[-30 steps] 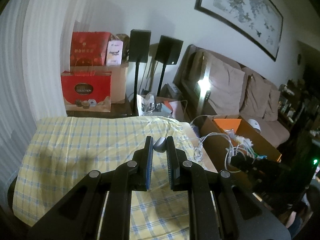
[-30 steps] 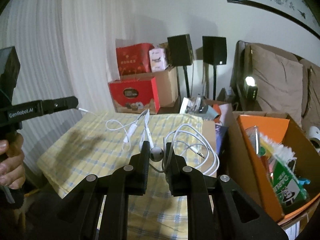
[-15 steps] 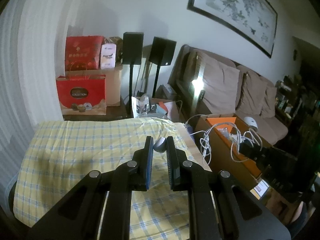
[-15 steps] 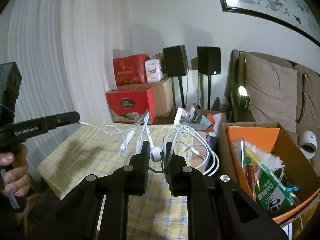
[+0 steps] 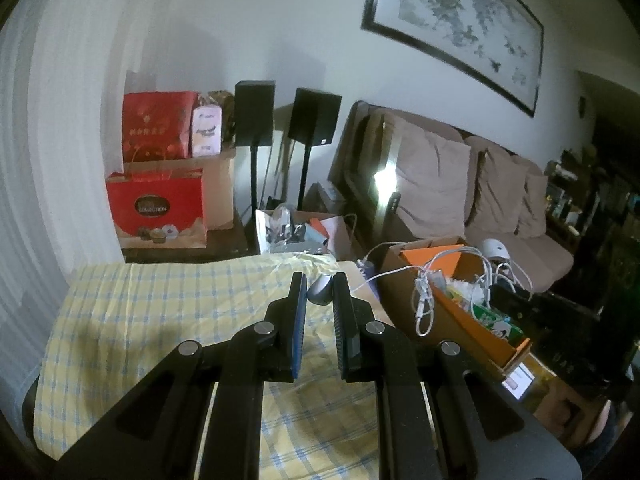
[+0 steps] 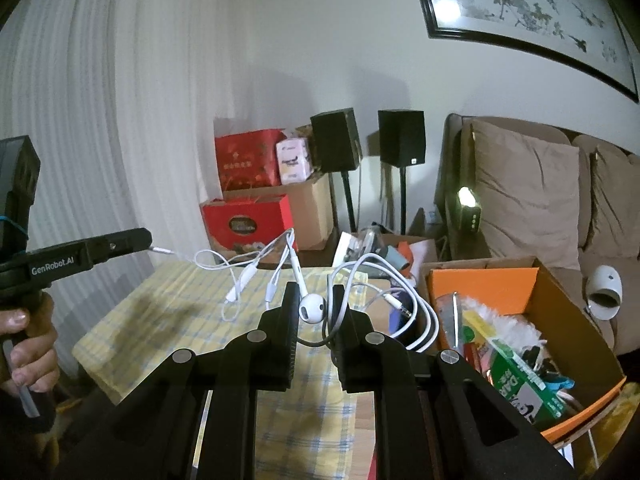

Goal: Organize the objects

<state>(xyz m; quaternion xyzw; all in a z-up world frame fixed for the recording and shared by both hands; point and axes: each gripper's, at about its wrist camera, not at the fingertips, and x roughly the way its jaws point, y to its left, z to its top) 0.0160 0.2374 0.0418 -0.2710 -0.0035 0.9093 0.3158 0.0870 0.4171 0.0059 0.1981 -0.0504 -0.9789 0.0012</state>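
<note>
Earphones (image 6: pixel 245 280), white and wired: hanging clear of the table (image 6: pixel 160 300), strung in the air between both tongs. Pinching one earbud (image 6: pixel 312 307) in the right tongs (image 6: pixel 316 292), pressed nearly together on it, with loops of white cable (image 6: pixel 420 312) drooping around the right-hand finger. Pinching a small rounded piece, seemingly the second earbud (image 5: pixel 320 292), in the left tongs (image 5: pixel 318 280), likewise squeezed almost shut and gripped by a hand (image 6: pixel 28 344) at the left border of the right wrist view.

Probably carrying the set across the table's right edge toward the open cardboard box (image 6: pixel 560 292) standing just beside it. Next, most likely: bringing both tongs over the box's mouth, lowering the slack in first, then loosening the two pinches.

Watching the box's near rim, where dangling loops could be catching. Finding little spare room inside, with a green packet (image 6: pixel 520 380) and other clutter already filling much of it. Having plenty of free air above the checked cloth; speakers (image 6: pixel 401 138) and red bags (image 6: pixel 248 224) standing well beyond the table's far edge.
</note>
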